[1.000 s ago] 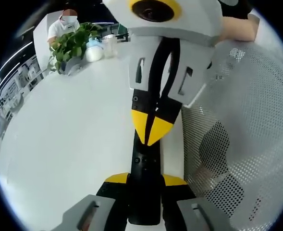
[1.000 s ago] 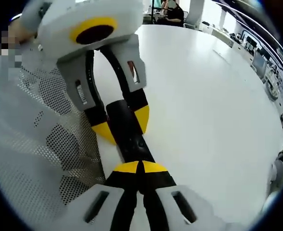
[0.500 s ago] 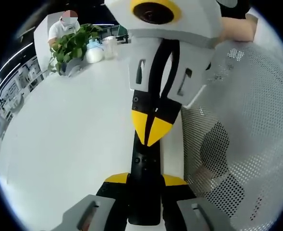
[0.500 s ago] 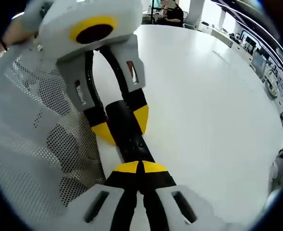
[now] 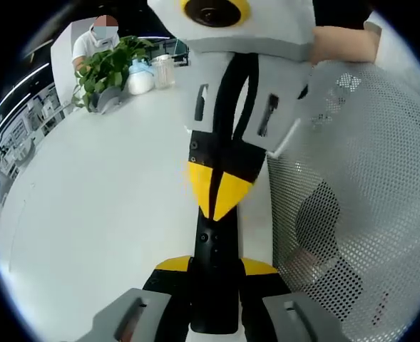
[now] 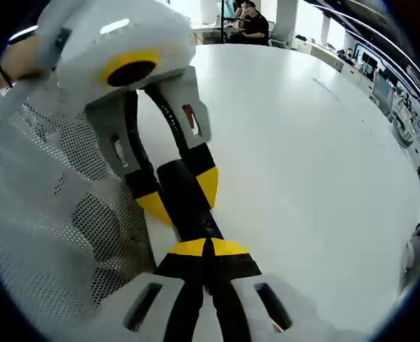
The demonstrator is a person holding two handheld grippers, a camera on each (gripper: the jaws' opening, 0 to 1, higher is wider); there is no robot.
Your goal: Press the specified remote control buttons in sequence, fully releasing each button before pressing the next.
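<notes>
So the black remote [image 5: 214, 274] lies flat on the white bench [image 5: 95, 214], with the left hand-held gripper [image 5: 217, 265] clamped on its near end, yellow tips on either side. The right hand-held gripper [image 6: 207, 248] has its yellow tips pinched together, pressing down on top of the remote [image 6: 185, 199]. White mesh fabric [image 5: 359, 185] sits just beside it, potted plant [image 5: 106, 68] far off.

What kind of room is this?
Probably an open office or lab: a big white table, a potted plant with a seated person behind it, and rows of desks farther back.
</notes>
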